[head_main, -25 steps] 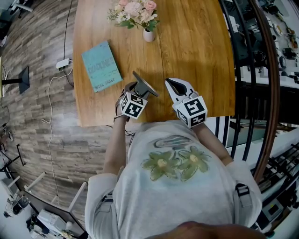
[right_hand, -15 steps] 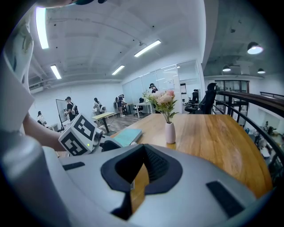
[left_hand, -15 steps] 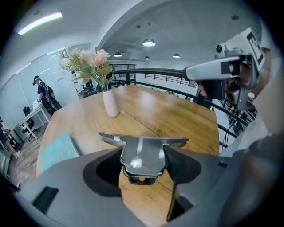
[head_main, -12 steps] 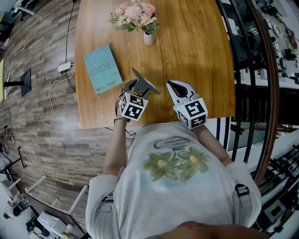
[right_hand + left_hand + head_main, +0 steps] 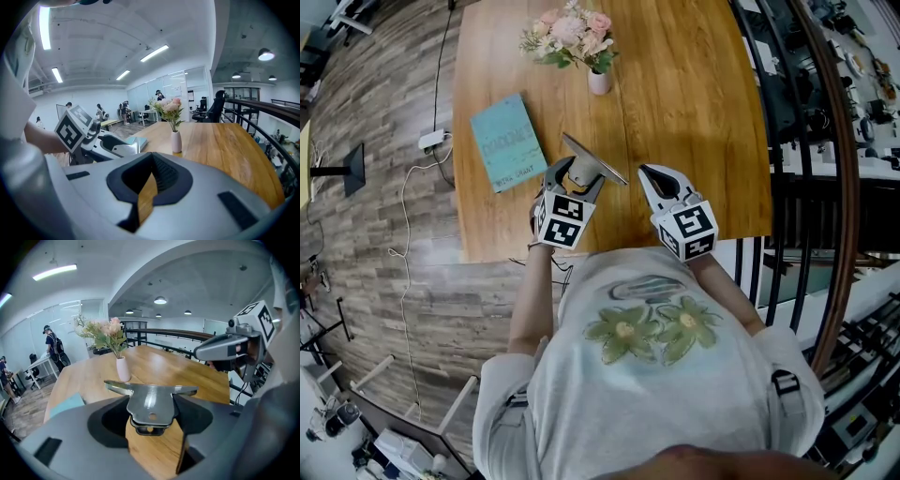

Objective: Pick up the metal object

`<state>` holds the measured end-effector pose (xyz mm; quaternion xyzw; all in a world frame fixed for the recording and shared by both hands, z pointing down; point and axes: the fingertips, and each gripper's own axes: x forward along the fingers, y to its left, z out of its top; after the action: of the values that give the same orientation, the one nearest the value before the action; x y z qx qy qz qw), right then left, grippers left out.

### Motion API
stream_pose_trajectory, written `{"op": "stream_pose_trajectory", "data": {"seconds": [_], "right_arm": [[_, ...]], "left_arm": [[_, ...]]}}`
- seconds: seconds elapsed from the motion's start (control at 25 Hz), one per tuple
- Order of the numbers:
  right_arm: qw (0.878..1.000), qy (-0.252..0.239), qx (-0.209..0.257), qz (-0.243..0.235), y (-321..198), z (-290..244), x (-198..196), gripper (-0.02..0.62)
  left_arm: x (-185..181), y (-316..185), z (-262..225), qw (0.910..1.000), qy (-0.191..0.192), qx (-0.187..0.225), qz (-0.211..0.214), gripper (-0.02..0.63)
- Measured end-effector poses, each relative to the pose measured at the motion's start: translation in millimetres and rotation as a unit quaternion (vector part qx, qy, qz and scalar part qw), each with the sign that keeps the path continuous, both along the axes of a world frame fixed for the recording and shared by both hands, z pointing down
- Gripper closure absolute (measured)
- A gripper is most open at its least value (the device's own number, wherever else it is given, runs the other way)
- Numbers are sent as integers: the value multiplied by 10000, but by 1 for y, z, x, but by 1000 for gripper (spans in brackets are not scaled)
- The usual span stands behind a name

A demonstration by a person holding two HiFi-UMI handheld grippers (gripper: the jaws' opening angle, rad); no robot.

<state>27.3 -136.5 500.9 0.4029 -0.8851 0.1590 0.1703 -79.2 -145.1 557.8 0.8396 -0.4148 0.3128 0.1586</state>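
Observation:
A flat grey metal bracket (image 5: 593,159) with a small hole is clamped in my left gripper (image 5: 572,178), held above the near part of the wooden table (image 5: 694,84). In the left gripper view the bracket (image 5: 151,401) spans the gap between both jaws, its wings sticking out left and right. My right gripper (image 5: 661,183) hovers just to the right of it, jaws closed with nothing between them. From the right gripper view, the left gripper (image 5: 101,140) and the bracket's edge (image 5: 133,147) show at lower left.
A teal book (image 5: 508,142) lies on the table's left side. At the far end stands a small white vase of pink flowers (image 5: 598,80). A black railing (image 5: 797,187) runs along the right. Cables and a power strip (image 5: 431,141) lie on the wood floor at left.
The left gripper has lifted the bracket slightly farther and to the right. The right gripper has shifted a little to the right.

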Motion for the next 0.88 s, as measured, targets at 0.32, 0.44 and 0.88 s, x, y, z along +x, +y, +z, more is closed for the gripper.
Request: {"op": "stream_pose_trajectory", "data": {"seconds": [0.32, 0.44, 0.88], "right_arm": [[9999, -3, 63, 81, -5, -4, 5, 588], [9999, 3, 86, 103, -7, -5, 7, 588], [9998, 4, 110, 156, -12, -6, 10, 588]], "left_arm": [[5, 1, -22, 9997, 109, 189, 60, 305], [5, 0, -29, 9995, 168, 252, 40, 305], [7, -4, -51, 9985, 185, 506, 104, 305]]}}
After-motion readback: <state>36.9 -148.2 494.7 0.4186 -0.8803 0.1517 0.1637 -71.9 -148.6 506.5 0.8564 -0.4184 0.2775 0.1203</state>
